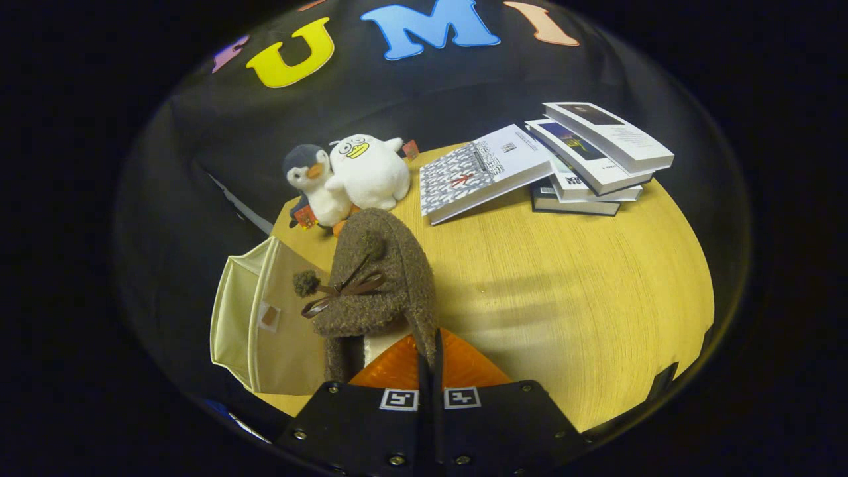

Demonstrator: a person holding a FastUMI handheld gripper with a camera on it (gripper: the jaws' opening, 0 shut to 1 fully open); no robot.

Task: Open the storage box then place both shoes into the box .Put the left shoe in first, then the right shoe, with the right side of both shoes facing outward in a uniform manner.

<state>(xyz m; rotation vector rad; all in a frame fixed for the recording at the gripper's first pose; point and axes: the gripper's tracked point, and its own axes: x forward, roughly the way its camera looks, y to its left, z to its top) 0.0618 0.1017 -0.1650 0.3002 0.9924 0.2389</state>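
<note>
Your claw point(429, 344) is pinching the rim of the brown shoe point(377, 278), which hangs just right of the open box point(265, 324), so carry it left and lower it inside gently

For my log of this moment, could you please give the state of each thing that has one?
Tool: closed on the slipper's rim.
Brown slipper: held up off the table, toe pointing away.
Storage box: lid open, beside the slipper.
Books: closed, stacked; one more leans on the stack.
Plush toys: upright, touching.
</note>
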